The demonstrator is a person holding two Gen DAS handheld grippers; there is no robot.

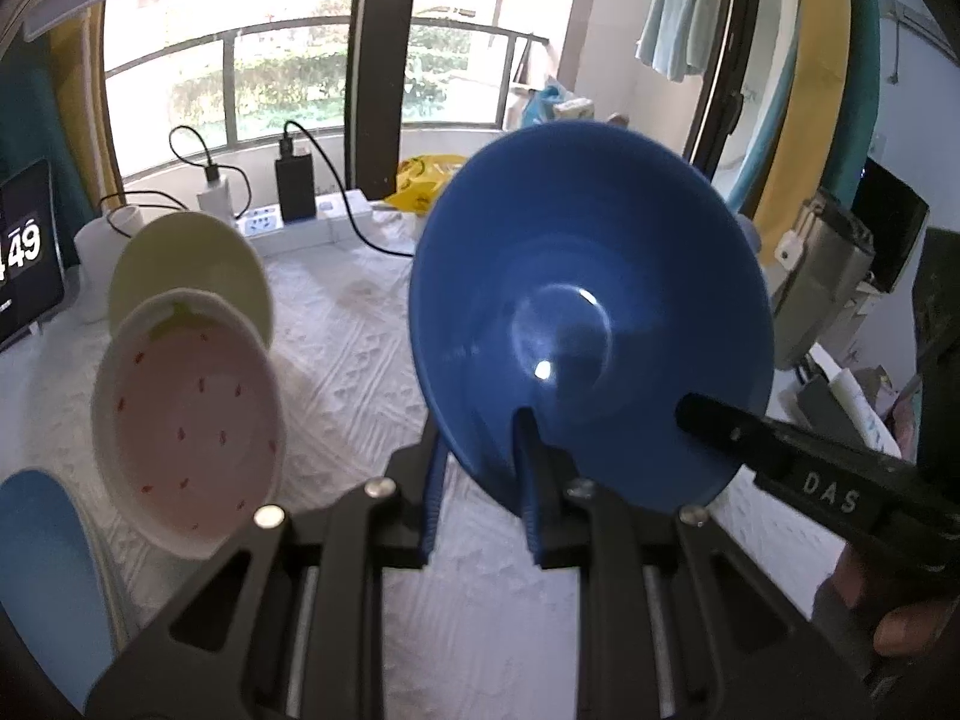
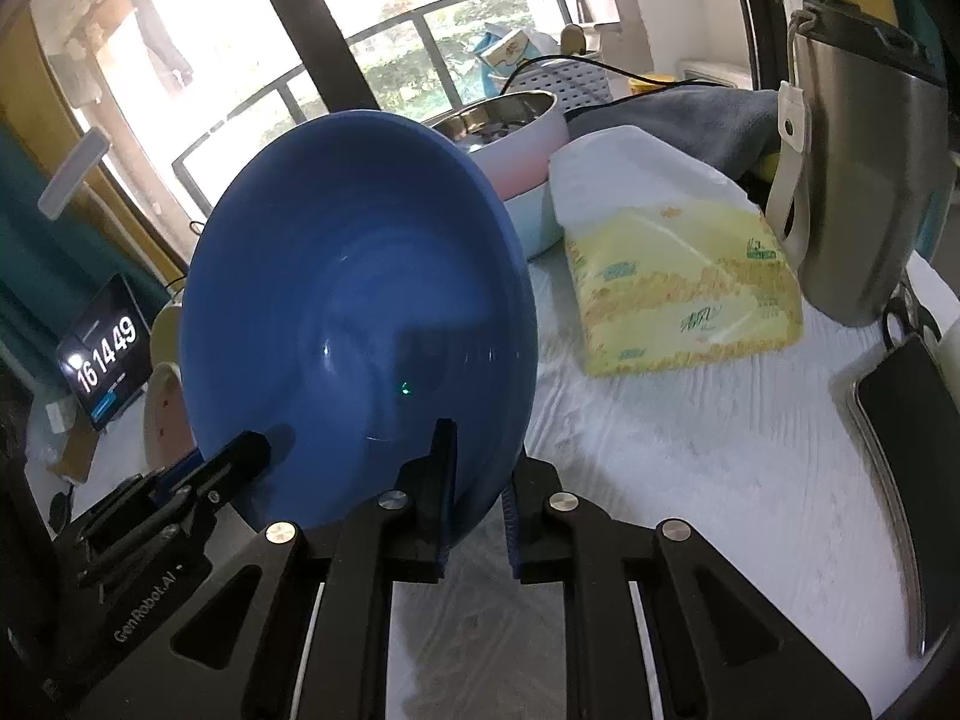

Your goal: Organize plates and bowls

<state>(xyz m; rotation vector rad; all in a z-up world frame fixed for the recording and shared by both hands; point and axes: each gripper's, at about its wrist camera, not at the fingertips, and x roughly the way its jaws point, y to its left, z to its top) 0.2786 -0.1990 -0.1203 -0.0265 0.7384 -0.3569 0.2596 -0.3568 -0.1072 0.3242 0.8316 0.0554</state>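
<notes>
A deep blue bowl (image 1: 588,312) hangs tilted above the white table cloth, its inside facing both cameras. My left gripper (image 1: 480,450) is shut on its lower rim, one finger inside and one behind. My right gripper (image 2: 480,462) is shut on the same blue bowl (image 2: 354,300) at another part of the rim. In the left wrist view a right finger (image 1: 708,417) reaches into the bowl from the right. To the left, a pink strawberry-pattern dish (image 1: 186,426) stands on edge with a pale yellow bowl (image 1: 192,264) behind it and a light blue plate (image 1: 42,570) in front.
A tablet showing a clock (image 1: 24,258) and a power strip with chargers (image 1: 300,222) stand at the back left. On the right lie a yellow tissue pack (image 2: 678,282), a pink pot (image 2: 516,138), a grey flask (image 2: 864,180) and a phone (image 2: 906,420).
</notes>
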